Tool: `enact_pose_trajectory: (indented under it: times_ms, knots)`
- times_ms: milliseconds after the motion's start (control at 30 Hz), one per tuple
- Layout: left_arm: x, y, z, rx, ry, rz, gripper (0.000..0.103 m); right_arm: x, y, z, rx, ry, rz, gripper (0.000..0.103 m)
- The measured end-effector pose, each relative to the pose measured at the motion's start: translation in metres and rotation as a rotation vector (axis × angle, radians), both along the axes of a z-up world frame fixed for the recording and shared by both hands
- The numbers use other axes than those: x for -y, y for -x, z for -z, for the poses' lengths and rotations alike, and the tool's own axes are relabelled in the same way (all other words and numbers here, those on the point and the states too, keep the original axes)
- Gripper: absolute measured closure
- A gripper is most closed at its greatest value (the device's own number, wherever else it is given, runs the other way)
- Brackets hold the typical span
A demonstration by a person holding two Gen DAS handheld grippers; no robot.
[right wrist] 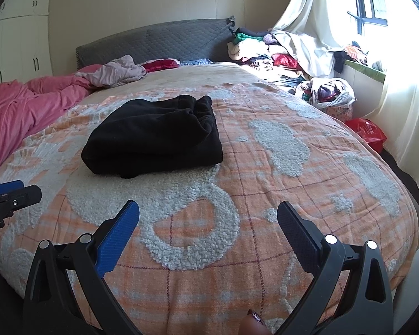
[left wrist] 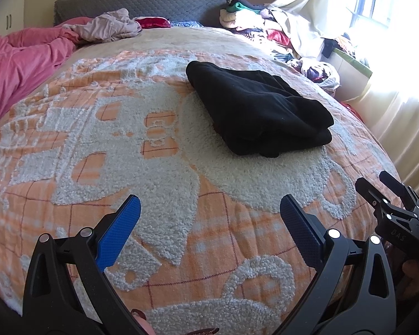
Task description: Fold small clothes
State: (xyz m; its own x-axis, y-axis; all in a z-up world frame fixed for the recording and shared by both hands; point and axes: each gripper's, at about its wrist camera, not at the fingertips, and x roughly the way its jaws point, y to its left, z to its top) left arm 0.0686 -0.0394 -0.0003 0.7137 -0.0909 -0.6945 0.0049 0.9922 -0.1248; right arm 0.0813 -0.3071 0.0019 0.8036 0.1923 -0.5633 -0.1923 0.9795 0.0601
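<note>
Both tools — left tool [left wrist: 211, 209], right tool [right wrist: 208, 215] — gape wide, empty; folded black garment [right wrist: 156, 136] lies beyond on blanket [right wrist: 265, 184].

Black garment [left wrist: 254, 106]; orange-checked blanket [left wrist: 237, 223] w/ white fleecy shapes; pink duvet [left wrist: 19, 64].

The only clear lettering is "DAS", pale on the black body of the right gripper [left wrist: 382, 192], seen from the left wrist view. The red plastic bag [right wrist: 367, 132] on the floor by the bed carries a white print, too small to read.
</note>
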Motion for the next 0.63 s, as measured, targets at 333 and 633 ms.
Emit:
enact_pose_trajectory:
  times_ms: [333, 633]
  knots:
    - [-0.046, 0.005, -0.003, 0.004, 0.022, -0.091, 0.009, 0.053, 0.008, -0.032, 0.052, -0.064, 0.187, 0.005]
    - [-0.261, 0.000, -0.015, -0.081, -0.043, -0.509, 0.009, 0.282, 0.057, -0.035, 0.033, -0.020, 0.897, 0.005]
